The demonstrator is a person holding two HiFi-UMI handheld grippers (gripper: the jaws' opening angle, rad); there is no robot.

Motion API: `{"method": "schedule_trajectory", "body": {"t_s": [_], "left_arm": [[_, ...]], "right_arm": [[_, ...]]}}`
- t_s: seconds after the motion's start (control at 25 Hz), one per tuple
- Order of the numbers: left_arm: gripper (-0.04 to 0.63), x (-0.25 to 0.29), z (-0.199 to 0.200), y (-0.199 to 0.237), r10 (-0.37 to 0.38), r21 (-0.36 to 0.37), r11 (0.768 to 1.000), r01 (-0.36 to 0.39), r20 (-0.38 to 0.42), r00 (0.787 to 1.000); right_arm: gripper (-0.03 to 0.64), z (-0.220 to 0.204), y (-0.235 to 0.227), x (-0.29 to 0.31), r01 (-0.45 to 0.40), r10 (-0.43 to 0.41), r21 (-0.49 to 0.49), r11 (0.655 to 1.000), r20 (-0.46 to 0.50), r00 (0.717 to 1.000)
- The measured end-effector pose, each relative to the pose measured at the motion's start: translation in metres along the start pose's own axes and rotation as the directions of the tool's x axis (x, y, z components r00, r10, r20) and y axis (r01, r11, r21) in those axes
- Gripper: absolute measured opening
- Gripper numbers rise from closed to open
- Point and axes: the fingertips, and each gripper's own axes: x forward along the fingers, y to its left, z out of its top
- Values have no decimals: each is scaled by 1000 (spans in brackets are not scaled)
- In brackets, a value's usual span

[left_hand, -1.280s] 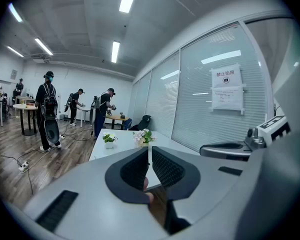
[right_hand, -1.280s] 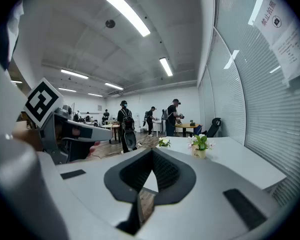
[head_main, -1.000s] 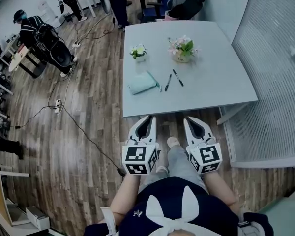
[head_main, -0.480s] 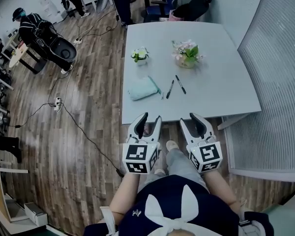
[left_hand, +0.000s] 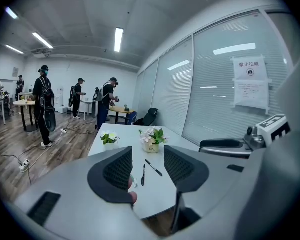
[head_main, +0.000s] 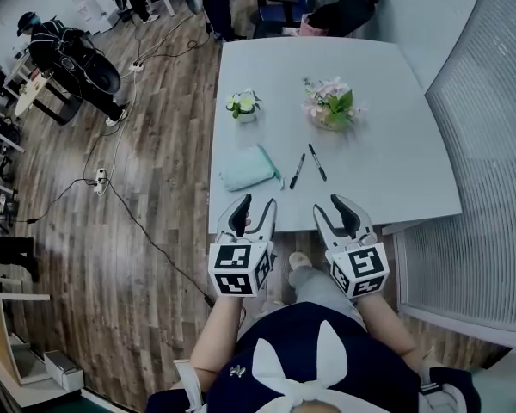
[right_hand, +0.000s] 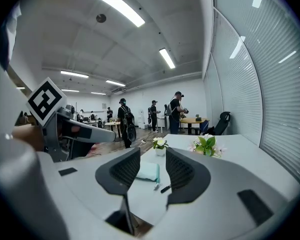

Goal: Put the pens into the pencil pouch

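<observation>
A teal pencil pouch lies flat on the grey table, left of centre. Two dark pens lie just right of it, side by side. Both grippers hover at the table's near edge, short of these things. My left gripper is open and empty; its jaws have just been opening. My right gripper is open and empty too, its jaws also just opened. In the left gripper view the pens show between the jaws, far off. In the right gripper view the pouch and one pen show likewise.
A small white flower pot and a larger pink flower pot stand beyond the pouch and pens. A dark chair sits at the table's far end. Blinds run along the right. Cables cross the wood floor at left, where people stand.
Both grippers have moved forward to the table's near edge. Their jaws, shut a second ago, now stand apart. Pouch and pens have not moved on the table.
</observation>
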Motion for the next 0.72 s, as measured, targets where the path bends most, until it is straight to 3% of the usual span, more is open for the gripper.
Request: {"method": "schedule_trajectory", "body": {"t_s": [0.72], "left_arm": [[189, 104, -4, 23, 88, -77, 992, -98, -128, 988]], "right_arm": [[163, -10, -73, 81, -138, 138, 14, 990, -101, 985]]}}
